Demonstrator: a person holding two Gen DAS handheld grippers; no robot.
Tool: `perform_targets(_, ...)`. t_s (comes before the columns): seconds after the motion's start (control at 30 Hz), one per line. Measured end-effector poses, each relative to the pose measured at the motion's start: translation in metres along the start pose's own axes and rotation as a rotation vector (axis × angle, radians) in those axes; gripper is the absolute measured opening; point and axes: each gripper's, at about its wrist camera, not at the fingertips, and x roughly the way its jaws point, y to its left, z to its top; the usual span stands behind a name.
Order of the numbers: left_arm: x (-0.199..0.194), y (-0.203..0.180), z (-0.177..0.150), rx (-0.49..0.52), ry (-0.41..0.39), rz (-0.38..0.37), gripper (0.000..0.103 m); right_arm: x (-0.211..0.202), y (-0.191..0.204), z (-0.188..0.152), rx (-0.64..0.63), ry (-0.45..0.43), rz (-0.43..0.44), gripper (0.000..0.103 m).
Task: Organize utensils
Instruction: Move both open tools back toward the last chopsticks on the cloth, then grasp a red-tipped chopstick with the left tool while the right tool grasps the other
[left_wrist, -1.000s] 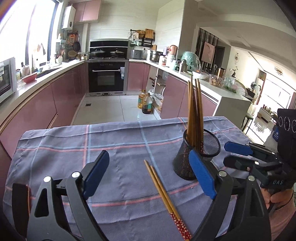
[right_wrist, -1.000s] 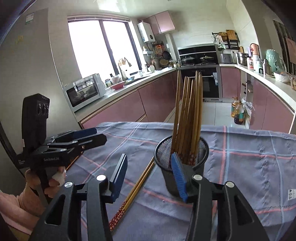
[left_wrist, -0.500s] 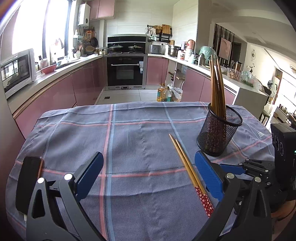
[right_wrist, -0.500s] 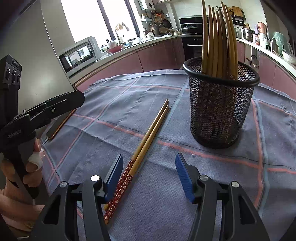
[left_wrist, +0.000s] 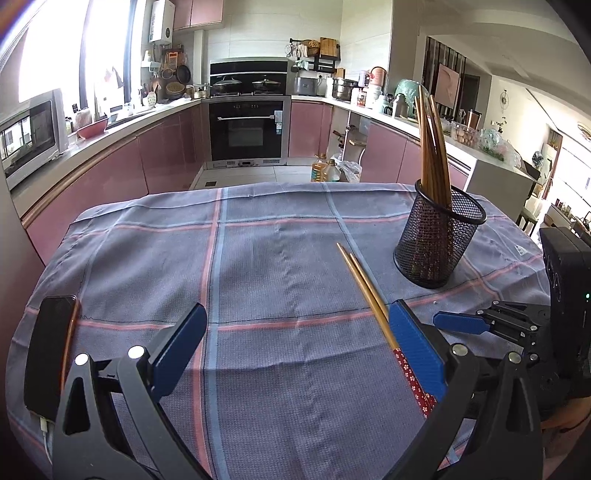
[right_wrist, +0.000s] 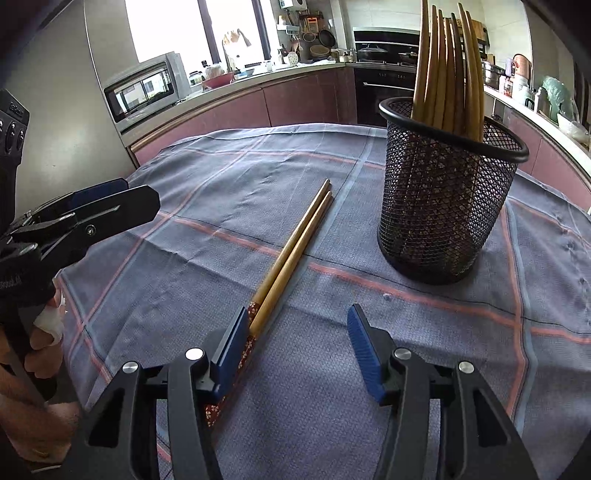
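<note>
A pair of wooden chopsticks (left_wrist: 364, 288) with red flowered ends lies side by side on the blue checked tablecloth (left_wrist: 258, 258); it also shows in the right wrist view (right_wrist: 295, 247). A black mesh holder (left_wrist: 437, 236) stands upright at the right with several chopsticks in it, also seen in the right wrist view (right_wrist: 443, 199). My left gripper (left_wrist: 295, 345) is open and empty, its right finger beside the red ends. My right gripper (right_wrist: 295, 345) is open and empty, its left finger over the red ends.
A black phone (left_wrist: 48, 354) with a cable lies at the table's near left edge. The table's far edge drops to the kitchen floor, where oil bottles (left_wrist: 325, 171) stand. Pink cabinets and an oven (left_wrist: 245, 129) lie beyond.
Both grippers have pulled back from the holder and lowered toward the near end of the loose chopsticks. The holder and chopsticks have not moved.
</note>
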Motion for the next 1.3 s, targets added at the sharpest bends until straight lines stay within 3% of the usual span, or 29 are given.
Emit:
perform_targets(0.3,0.010,-0.007,-0.005,0.033,0.038,-0.005,0.097,-0.001,-0.004,0.001,0.008,0.013,-0.026,0.050)
perform_targets(0.57,0.019,-0.013,-0.008,0.054,0.060,-0.009,0.096,-0.007,0.001,0.002,-0.004,-0.012,0.029,0.049)
perform_targets(0.97,0.024,-0.018,-0.014,0.080,0.087,-0.015,0.096,-0.006,-0.008,-0.002,0.018,0.005,0.014,0.047)
perform_targets(1.3,0.051,-0.044,-0.020,0.174,0.183,-0.044,0.087,-0.009,-0.017,-0.004,0.013,0.015,0.046,0.045)
